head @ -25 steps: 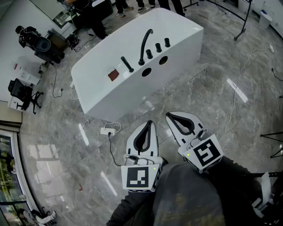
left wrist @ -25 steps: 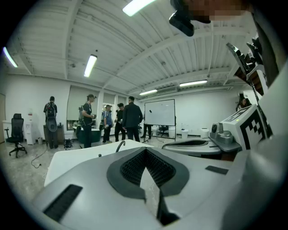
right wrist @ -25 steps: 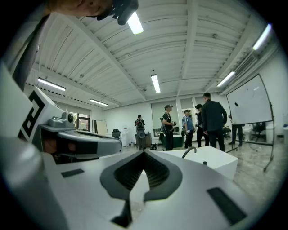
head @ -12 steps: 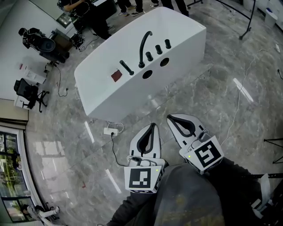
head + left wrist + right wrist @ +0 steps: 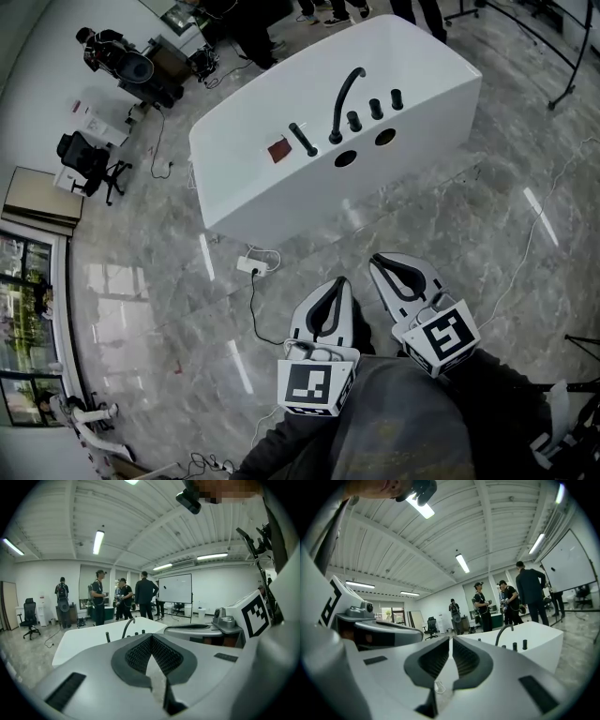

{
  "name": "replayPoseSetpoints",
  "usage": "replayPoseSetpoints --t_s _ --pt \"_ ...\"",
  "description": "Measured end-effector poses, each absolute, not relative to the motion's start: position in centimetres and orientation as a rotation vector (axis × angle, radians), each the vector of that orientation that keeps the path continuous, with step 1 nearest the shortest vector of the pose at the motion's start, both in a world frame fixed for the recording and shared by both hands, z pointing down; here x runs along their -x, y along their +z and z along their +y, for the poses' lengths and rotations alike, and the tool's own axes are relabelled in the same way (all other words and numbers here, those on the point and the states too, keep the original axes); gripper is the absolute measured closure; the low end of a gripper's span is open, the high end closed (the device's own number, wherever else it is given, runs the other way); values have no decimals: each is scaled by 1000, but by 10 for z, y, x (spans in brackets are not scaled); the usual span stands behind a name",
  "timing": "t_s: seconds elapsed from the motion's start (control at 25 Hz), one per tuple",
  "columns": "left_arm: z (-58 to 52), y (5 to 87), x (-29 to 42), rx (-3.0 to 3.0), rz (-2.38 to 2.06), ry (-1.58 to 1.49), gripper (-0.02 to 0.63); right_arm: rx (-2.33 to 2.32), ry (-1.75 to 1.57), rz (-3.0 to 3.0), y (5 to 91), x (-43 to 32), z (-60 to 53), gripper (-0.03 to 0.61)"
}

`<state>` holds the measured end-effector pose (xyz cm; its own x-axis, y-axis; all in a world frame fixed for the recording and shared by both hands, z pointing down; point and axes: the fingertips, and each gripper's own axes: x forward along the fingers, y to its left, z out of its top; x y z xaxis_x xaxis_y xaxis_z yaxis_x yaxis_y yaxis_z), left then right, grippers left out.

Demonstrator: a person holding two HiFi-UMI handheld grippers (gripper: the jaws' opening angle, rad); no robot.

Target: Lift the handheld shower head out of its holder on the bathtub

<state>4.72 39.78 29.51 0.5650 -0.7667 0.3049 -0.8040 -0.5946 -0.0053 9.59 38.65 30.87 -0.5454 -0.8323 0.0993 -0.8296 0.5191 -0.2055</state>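
White glossy bathtub [image 5: 253, 187] is cradling its slim black shower head [image 5: 302, 139] upper centre; left hand-held gripper [image 5: 339, 281] and right hand-held gripper [image 5: 377, 260] are hovering closed, empty, seemingly too distant to grab.

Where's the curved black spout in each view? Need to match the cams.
Head view: spout upper middle, standing on the bathtub.
Left gripper view: spout left of centre, just above the jaw tips.
Right gripper view: spout right of centre, beyond the jaws.
Shared landmark: the white bathtub, with three black knobs beside the spout.
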Motion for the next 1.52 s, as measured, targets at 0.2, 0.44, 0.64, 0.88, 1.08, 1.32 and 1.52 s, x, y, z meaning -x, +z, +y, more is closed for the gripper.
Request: replayPoseSetpoints --t_s 0.2,0.44,0.64,0.88,1.08,1.32,1.52 --pt "370 317 -34 -2636 -1326 386 611 1539 -379 2751 331 -87 361 571" --pt "319 324 -12 -2647 -1276 325 611 1609 -388 2756 340 -65 315 572" --pt "266 328 27 -2619 -1298 296 611 1601 -410 2799 346 -25 265 572" --pt "215 334 70 -2587 -1323 246 611 1578 -380 2860 350 21 216 571" --pt "186 325 94 -2595 -1322 187 611 1593 -327 2881 340 45 185 571" --pt "162 321 104 -2583 -1306 117 611 1604 -284 2926 336 60 168 571" --pt "146 324 103 -2575 -1289 112 611 1619 -278 2923 334 59 152 571"
